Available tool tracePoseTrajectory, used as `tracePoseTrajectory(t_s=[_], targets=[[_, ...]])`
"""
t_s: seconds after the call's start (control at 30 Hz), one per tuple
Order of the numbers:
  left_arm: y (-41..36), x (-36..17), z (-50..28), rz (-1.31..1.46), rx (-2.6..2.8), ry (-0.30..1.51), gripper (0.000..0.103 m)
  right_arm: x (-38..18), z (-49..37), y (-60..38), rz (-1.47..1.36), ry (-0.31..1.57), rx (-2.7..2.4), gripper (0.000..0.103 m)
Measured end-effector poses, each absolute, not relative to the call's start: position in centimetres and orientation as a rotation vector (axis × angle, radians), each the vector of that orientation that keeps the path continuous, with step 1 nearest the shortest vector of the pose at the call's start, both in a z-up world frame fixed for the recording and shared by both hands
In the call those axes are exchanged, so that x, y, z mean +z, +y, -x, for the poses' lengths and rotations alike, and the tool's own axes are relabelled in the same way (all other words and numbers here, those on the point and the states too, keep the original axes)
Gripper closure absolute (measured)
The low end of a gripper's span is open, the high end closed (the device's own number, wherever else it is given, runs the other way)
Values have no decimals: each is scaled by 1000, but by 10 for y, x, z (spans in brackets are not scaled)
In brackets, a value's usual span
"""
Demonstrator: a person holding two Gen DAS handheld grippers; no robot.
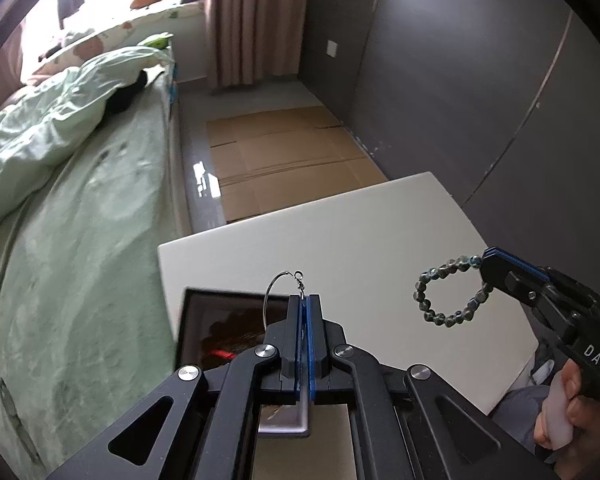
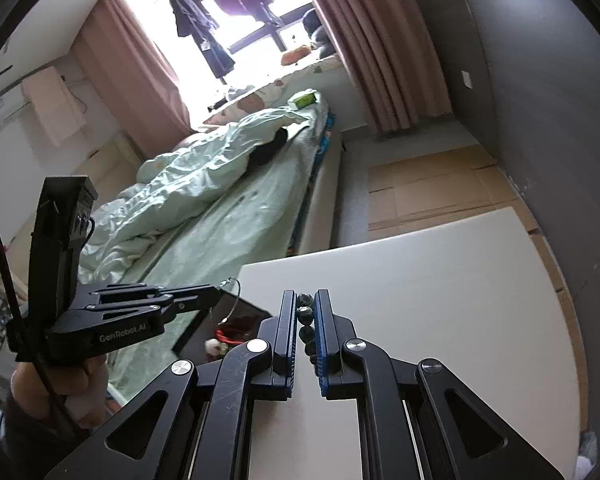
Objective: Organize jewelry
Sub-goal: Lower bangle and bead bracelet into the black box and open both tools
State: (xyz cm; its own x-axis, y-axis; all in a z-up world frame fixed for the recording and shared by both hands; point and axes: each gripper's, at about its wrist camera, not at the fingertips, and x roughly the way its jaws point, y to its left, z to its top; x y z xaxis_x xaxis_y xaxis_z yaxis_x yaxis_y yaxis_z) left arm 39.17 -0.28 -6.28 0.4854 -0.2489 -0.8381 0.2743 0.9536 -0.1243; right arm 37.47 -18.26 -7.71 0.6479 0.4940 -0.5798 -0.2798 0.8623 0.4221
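My left gripper (image 1: 304, 300) is shut on a thin silver wire hoop with a clasp (image 1: 278, 292) and holds it above a dark jewelry box (image 1: 220, 320) at the white table's left edge. The hoop also shows in the right wrist view (image 2: 230, 300), pinched at the left gripper's tip (image 2: 216, 292). My right gripper (image 2: 305, 300) is shut on a dark green beaded bracelet (image 2: 306, 320). In the left wrist view the bracelet (image 1: 448, 292) hangs as a loop from the right gripper (image 1: 486, 258) above the table.
The white table (image 1: 360, 232) stands beside a bed with green bedding (image 1: 80, 220). Flattened cardboard (image 1: 292, 156) lies on the floor by a grey wall. The dark box holds red and white items (image 2: 220, 340). A silver tray (image 1: 284, 420) lies under my left gripper.
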Motion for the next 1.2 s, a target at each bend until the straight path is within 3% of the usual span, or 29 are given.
tracePoseTrajectory(t_s=[0.2,0.27,0.3,0.33,0.4,1.2], targets=[[23,-67,-391,11,-282,1007,101,-69,-370,-159,-285,735,479,94],[28,-72,-394,25,-271,1040,96,-68,-370,-153,-278,735,488,94],[31,-74,-394,34,-268,1052,86,-67,-369,-149,-274,734,495,94],[35,-74,-393,52,-269,1053,67,-66,-369,-146,-271,733,501,94],[44,-71,-388,74,-261,1023,42,-66,-369,-139,-267,736,516,94],[141,-57,-336,190,-194,952,40,-68,-393,-46,-218,723,647,93]])
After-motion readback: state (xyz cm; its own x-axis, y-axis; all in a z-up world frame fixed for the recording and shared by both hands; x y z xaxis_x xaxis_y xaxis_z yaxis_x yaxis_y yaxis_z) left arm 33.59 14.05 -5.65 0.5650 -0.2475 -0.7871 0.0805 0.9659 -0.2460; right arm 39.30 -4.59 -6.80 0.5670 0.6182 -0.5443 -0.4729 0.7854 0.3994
